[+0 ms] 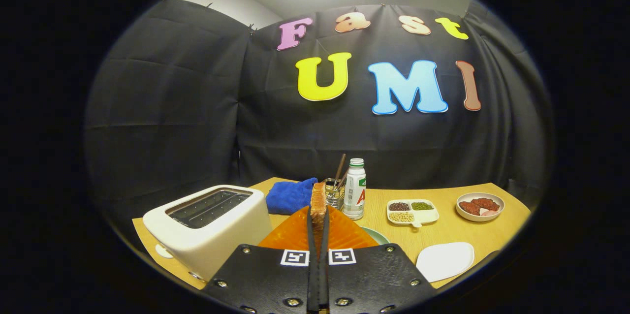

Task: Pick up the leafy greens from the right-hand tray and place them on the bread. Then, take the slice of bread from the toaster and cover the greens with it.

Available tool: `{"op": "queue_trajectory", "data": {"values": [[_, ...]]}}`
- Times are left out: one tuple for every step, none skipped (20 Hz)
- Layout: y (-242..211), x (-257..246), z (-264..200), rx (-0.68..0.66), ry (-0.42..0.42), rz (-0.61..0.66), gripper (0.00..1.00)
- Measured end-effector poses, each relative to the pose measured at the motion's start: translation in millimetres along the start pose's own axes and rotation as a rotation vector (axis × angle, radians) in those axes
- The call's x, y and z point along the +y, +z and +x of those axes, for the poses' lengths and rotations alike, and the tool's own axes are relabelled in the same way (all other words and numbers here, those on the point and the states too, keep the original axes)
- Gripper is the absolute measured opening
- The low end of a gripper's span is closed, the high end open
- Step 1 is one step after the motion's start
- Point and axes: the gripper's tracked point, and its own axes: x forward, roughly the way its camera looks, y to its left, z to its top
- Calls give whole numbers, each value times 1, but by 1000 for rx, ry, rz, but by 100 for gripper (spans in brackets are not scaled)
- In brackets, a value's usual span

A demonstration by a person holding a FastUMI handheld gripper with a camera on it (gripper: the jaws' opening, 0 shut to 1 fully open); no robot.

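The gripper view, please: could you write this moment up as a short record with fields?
claw: shut on the slice of bread, held upright on edge between its fingers
toaster: beside the claw, slots empty
blue cloth: behind the toaster
bottle: just beyond the bread, next to a utensil holder
divided dish: three compartments of dark, green and pale beans
bowl: reddish food, farthest from the toaster
white tray: near table edge, nothing on it
task stage: bread lifted, not yet placed

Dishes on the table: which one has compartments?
The white tray right of the bottle: three sections with dark, green and pale grains. The round bowl further right is undivided, and the white plate nearer the gripper is bare.
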Motion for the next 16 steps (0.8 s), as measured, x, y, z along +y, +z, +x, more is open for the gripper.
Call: {"op": "queue_trajectory", "data": {"values": [[-3,0,1,5,6,7,0],[-6,-1,3,10,9,17,0],[-8,-2,3,15,10,25,0],[-10,-3,4,17,10,33,0],[-10,-5,4,17,8,35,0],[-10,-8,3,13,3,31,0],[-11,-10,3,13,1,29,0],[-14,-11,5,16,2,33,0],[-17,-11,7,23,7,43,0],[-24,-10,10,40,13,58,0],[-29,-9,11,56,19,78,0],[-32,-6,13,65,30,91,0],[-34,-6,16,69,32,96,0],[-37,-6,19,75,37,103,0],[-41,-5,23,84,39,108,0],[-44,-4,23,88,41,116,0]]}}
